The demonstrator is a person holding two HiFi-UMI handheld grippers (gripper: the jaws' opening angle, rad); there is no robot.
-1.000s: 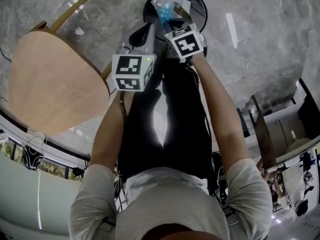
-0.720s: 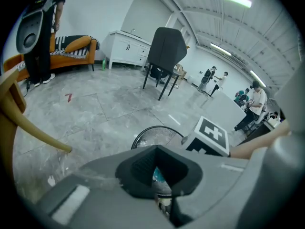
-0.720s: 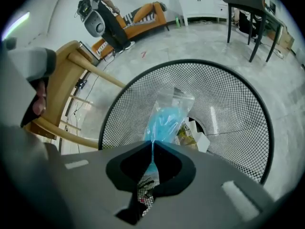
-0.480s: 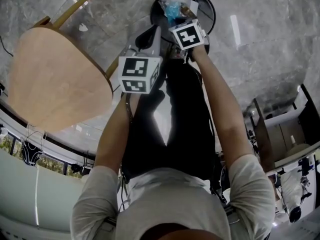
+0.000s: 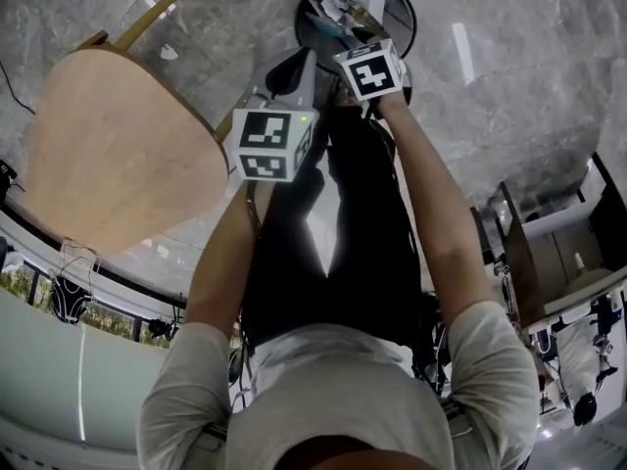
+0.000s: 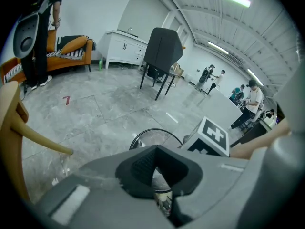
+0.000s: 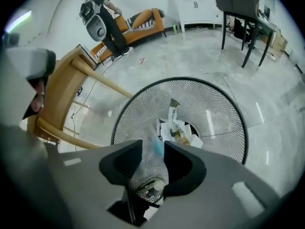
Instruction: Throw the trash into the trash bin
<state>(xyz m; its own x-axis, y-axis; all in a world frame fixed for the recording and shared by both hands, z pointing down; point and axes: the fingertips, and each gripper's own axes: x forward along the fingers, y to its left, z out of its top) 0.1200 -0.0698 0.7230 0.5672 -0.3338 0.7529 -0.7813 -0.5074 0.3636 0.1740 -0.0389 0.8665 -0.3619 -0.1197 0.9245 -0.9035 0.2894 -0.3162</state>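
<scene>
A black mesh trash bin [image 5: 404, 13] stands on the grey floor, and white and printed litter [image 7: 177, 130] lies in it. My right gripper [image 7: 152, 157] hangs straight over the bin [image 7: 224, 113]. Its jaws are opening, and a blurred blue scrap of trash [image 7: 157, 146] is slipping down between them, free of the pads. In the head view that gripper [image 5: 345, 39] is at the bin's near rim. My left gripper [image 5: 297, 67] is held beside it on the left, short of the bin [image 6: 143, 136]. The left gripper [image 6: 154, 162] is shut with nothing in it.
A wooden chair [image 5: 108, 155] with a round seat stands close on the left, its legs [image 7: 102, 82] reaching toward the bin. The person's dark trousers [image 5: 333, 253] fill the space below the grippers. Farther off are a dark chair [image 6: 162, 51], an orange sofa [image 6: 66, 51] and several people.
The blue crumpled trash, pinched in the right gripper above the bin earlier, has left the jaws and dropped toward the bin. The left gripper rose slightly.
</scene>
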